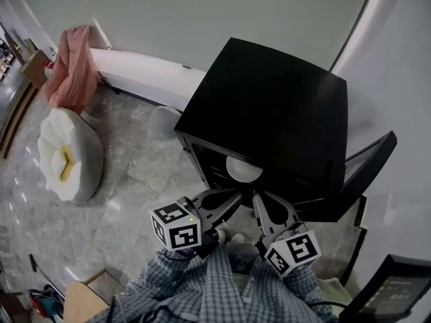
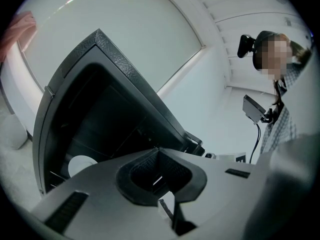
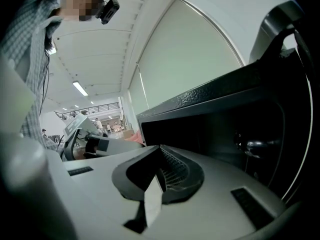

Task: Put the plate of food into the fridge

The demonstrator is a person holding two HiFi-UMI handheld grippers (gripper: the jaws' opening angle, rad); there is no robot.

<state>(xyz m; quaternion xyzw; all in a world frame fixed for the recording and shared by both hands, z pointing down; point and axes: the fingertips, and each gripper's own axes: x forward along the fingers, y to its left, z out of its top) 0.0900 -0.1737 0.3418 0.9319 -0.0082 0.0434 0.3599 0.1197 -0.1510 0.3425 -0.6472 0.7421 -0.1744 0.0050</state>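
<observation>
A black mini fridge (image 1: 276,106) stands on the floor with its door (image 1: 369,159) swung open to the right. A white plate (image 1: 243,169) rests on a shelf inside, near the front; its food does not show. In the left gripper view the plate (image 2: 82,164) peeks out at the lower left of the dark fridge opening (image 2: 100,119). My left gripper (image 1: 229,196) and right gripper (image 1: 258,200) hover side by side just in front of the opening, apart from the plate. Both are shut with nothing in them, as the left gripper (image 2: 159,153) and right gripper (image 3: 161,150) show close up.
A white flower-shaped cushion (image 1: 69,155) lies on the marble floor at left, a pink cloth (image 1: 73,64) hangs over a low white ledge (image 1: 145,73). A wooden box (image 1: 86,299) sits near my feet. A dark device (image 1: 392,291) stands at the lower right.
</observation>
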